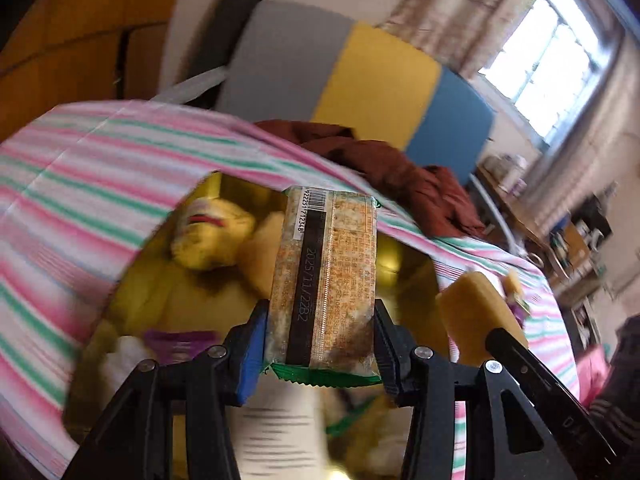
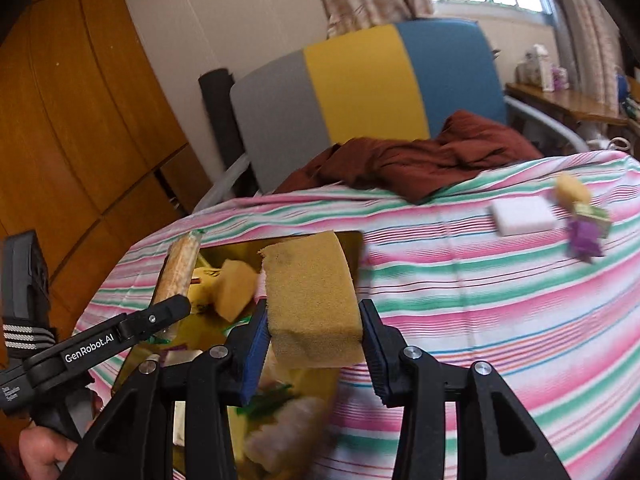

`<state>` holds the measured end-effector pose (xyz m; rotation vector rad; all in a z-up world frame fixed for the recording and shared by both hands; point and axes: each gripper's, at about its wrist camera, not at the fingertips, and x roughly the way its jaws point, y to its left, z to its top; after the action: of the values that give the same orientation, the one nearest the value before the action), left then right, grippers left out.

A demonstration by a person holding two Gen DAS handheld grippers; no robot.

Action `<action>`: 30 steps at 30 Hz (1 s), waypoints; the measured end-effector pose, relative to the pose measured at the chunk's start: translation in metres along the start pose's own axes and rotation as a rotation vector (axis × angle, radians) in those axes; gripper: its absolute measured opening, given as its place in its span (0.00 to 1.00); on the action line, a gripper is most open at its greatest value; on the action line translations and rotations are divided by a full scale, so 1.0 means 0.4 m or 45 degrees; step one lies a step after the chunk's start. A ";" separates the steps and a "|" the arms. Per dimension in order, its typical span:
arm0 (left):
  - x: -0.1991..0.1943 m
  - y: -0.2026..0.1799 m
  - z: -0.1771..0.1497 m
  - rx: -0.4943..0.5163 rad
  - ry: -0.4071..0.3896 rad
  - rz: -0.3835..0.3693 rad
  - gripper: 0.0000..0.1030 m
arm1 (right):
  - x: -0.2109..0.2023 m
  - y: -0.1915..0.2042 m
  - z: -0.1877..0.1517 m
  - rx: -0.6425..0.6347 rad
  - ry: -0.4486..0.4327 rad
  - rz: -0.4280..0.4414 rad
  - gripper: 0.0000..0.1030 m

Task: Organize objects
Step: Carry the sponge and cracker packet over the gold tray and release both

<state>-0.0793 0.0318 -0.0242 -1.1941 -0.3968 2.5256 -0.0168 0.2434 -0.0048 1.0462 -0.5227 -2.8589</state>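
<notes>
Snack packet [image 1: 326, 276], upright with its barcode end up, is clamped between the fingers of the left claw [image 1: 320, 344] above a gold tray [image 2: 344, 240] on the striped bed [image 2: 460, 292]. Right claw [image 2: 314, 334] grips a yellow sponge [image 2: 312, 300] over the same tray. Other sponges and wrappers lie inside it, blurred. A white block [image 2: 522, 214] rests well apart on the bed.

Daylight from a blown-out window [image 1: 556, 52] fills the room, leaving the far wall soft and bright. The fisheye lenses bend the striped bedcover [image 2: 480, 300] and darken the corners. Motion blur smears the left wrist view, sparing only the snack packet [image 1: 326, 280]. A glossy yellow box [image 2: 348, 240] mirrors its contents.
</notes>
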 end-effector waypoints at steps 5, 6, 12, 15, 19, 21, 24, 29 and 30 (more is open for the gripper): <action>0.017 0.059 0.012 0.008 0.042 0.045 0.47 | 0.083 0.037 0.006 -0.040 0.075 -0.057 0.44; 0.021 0.066 0.014 0.018 0.052 0.062 0.47 | 0.103 0.043 0.007 -0.048 0.093 -0.084 0.45; 0.063 0.102 0.014 0.052 0.137 0.108 0.47 | 0.151 0.062 0.001 -0.107 0.175 -0.116 0.52; 0.078 0.113 0.008 0.052 0.170 0.114 0.47 | 0.111 0.064 -0.007 -0.123 0.119 -0.130 0.55; 0.098 0.127 0.001 0.018 0.205 0.132 0.50 | 0.056 0.045 -0.009 -0.048 0.068 -0.081 0.55; 0.087 0.133 0.000 -0.020 0.185 0.145 0.62 | 0.033 0.032 -0.012 -0.009 0.052 -0.070 0.55; 0.038 0.142 0.003 -0.079 0.074 0.208 0.96 | -0.001 0.015 -0.019 0.021 0.030 -0.067 0.55; -0.024 0.146 0.014 -0.156 -0.072 0.223 0.97 | -0.041 -0.015 -0.023 0.061 0.000 -0.074 0.55; -0.026 0.142 0.018 -0.163 -0.075 0.228 0.97 | -0.048 -0.022 -0.024 0.067 -0.007 -0.074 0.55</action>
<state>-0.0882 -0.0249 -0.0340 -1.2549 -0.4925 2.7296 0.0045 0.2519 -0.0027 1.0793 -0.5804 -2.9143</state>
